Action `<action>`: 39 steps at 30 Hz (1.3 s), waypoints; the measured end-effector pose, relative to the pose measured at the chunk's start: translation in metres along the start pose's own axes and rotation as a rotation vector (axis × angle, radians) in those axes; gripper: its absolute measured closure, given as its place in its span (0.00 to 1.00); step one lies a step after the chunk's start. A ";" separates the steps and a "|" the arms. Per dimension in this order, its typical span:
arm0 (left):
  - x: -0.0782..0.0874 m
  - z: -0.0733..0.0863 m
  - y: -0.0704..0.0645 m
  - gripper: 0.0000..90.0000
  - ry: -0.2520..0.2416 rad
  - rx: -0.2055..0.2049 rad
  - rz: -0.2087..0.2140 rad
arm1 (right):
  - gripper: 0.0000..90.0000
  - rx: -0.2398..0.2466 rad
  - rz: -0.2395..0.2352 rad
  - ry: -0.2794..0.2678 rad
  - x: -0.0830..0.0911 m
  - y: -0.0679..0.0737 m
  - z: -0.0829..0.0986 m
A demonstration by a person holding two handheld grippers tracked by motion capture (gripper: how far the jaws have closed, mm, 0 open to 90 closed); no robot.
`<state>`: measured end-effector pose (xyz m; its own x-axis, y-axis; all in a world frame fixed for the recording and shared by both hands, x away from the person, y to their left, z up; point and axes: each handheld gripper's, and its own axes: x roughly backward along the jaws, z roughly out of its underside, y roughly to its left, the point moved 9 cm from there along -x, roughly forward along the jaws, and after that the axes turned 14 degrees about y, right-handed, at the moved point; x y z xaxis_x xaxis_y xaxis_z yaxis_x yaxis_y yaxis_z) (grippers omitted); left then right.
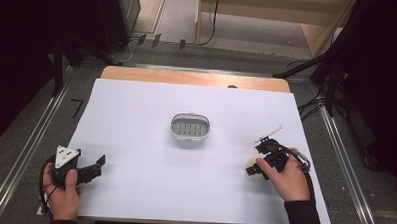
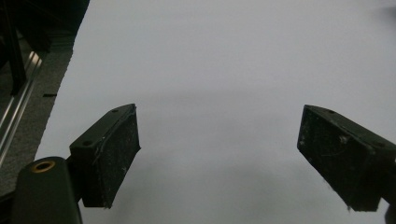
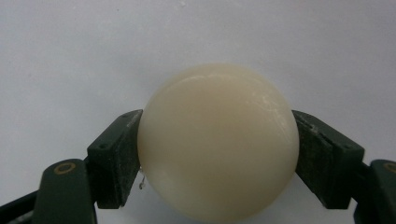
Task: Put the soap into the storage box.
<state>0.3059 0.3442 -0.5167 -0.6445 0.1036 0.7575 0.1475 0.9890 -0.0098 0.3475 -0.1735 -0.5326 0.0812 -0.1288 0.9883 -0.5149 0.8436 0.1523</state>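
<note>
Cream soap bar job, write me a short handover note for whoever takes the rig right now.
Right gripper: shut on the rounded cream soap bar, near the right edge of the white table cover.
Left gripper: open, holding nothing, low at the table's near left.
Grey oval slotted soap dish: mid-table, nothing in it.
Done: soap gripped.
Left, most likely: carry the soap to the dish, set it inside and release.

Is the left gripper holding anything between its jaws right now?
No, the left gripper has its jaws spread wide apart with just the bare white table showing between them.
</note>
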 end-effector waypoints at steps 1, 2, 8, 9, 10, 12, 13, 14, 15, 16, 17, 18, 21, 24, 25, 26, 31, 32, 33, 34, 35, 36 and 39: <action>0.000 0.000 0.000 0.15 -0.001 0.001 0.001 | 0.26 0.001 0.000 -0.002 -0.001 0.000 -0.001; 0.000 0.000 0.000 0.15 -0.001 0.001 0.001 | 0.26 0.001 0.000 -0.002 -0.001 0.000 -0.001; 0.000 0.000 0.000 0.15 0.000 0.001 0.000 | 0.27 0.004 -0.003 0.019 -0.004 0.001 -0.001; 0.000 0.000 0.000 0.15 0.000 0.001 0.000 | 0.27 0.004 -0.003 0.019 -0.004 0.001 -0.001; 0.000 0.000 0.000 0.15 0.000 0.001 0.001 | 0.27 0.007 -0.012 0.025 -0.003 0.003 -0.001; 0.000 0.000 0.000 0.15 0.000 0.001 0.000 | 0.27 0.006 -0.014 0.025 -0.003 0.003 -0.001; 0.000 0.000 0.000 0.15 0.000 0.001 0.000 | 0.27 0.011 -0.016 0.025 -0.003 0.004 -0.001; 0.000 0.000 0.000 0.15 0.000 0.001 0.000 | 0.27 0.011 -0.016 0.025 -0.003 0.004 -0.001; 0.000 0.000 0.000 0.15 0.000 0.000 0.000 | 0.27 0.019 -0.016 0.021 -0.003 0.005 -0.001; 0.000 0.000 0.000 0.15 0.000 0.001 0.000 | 0.27 0.025 -0.019 0.009 0.000 0.007 -0.002; 0.000 0.000 0.000 0.15 -0.002 0.001 0.000 | 0.27 0.027 -0.020 0.002 0.000 0.008 -0.003; 0.000 0.000 0.000 0.15 0.000 -0.001 0.000 | 0.27 0.026 -0.019 -0.001 0.002 0.008 -0.003; 0.000 0.000 0.000 0.15 0.001 0.000 -0.001 | 0.27 0.030 -0.024 -0.008 0.004 0.009 -0.004; 0.000 0.000 0.000 0.15 -0.003 0.004 0.002 | 0.27 0.033 -0.024 -0.001 0.006 0.011 -0.005; 0.000 0.000 0.000 0.15 -0.002 0.003 0.003 | 0.27 0.038 -0.022 0.006 0.007 0.013 -0.006; 0.000 0.000 0.000 0.15 -0.004 0.003 0.004 | 0.27 0.038 -0.022 0.006 0.007 0.013 -0.006; 0.000 0.000 0.000 0.15 -0.006 0.007 0.005 | 0.27 0.048 -0.019 0.003 0.011 0.018 -0.011; 0.000 0.000 0.000 0.15 -0.006 0.007 0.005 | 0.27 0.050 -0.021 0.004 0.012 0.018 -0.012; 0.000 0.000 0.000 0.15 -0.006 0.010 0.005 | 0.27 0.049 -0.022 0.007 0.012 0.019 -0.013; 0.000 0.000 0.000 0.15 -0.007 0.010 0.005 | 0.27 0.054 -0.022 0.004 0.012 0.020 -0.014; 0.000 0.000 0.001 0.15 -0.008 0.010 0.006 | 0.27 0.056 -0.023 0.013 0.012 0.021 -0.016; 0.000 0.000 0.001 0.15 -0.008 0.010 0.006 | 0.27 0.060 -0.020 0.018 0.012 0.021 -0.017; 0.000 0.000 0.001 0.15 -0.009 0.011 0.007 | 0.27 0.062 -0.022 0.018 0.012 0.023 -0.021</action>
<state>0.3061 0.3448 -0.5162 -0.6502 0.1114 0.7516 0.1438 0.9894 -0.0223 0.3549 -0.1448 -0.5168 0.1080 -0.1375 0.9846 -0.5644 0.8068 0.1746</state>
